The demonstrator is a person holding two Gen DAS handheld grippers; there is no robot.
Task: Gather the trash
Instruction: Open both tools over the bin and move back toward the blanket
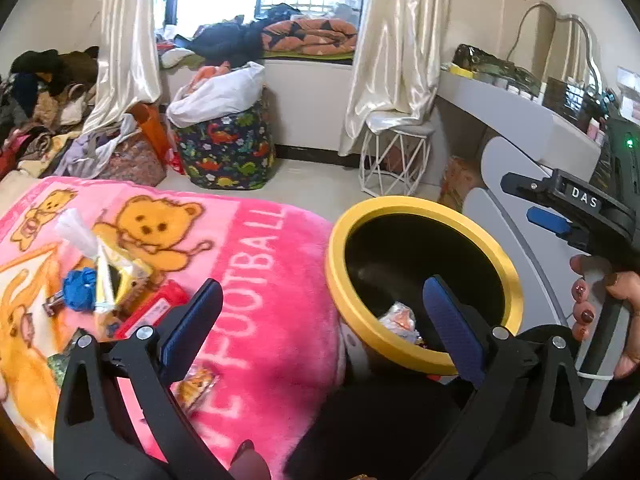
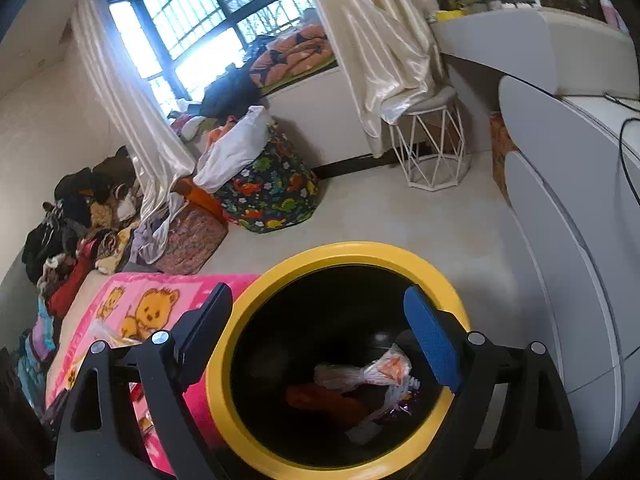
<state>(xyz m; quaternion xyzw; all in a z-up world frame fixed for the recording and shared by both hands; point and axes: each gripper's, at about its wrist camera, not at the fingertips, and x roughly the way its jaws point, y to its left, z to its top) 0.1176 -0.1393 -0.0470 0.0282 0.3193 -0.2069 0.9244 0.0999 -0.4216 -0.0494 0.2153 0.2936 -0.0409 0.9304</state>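
Note:
A black bin with a yellow rim stands beside the bed. Wrappers lie inside it; one shows in the left wrist view. Several pieces of trash lie on the pink bear blanket: a clear plastic wrapper, a blue crumpled piece, a red packet and a snack wrapper. My left gripper is open and empty over the blanket's edge by the bin. My right gripper is open and empty above the bin's mouth; it also shows in the left wrist view.
A white desk curves along the right, close to the bin. A white wire stool and a dinosaur-print bag stand on the floor beyond. Piles of clothes line the left wall.

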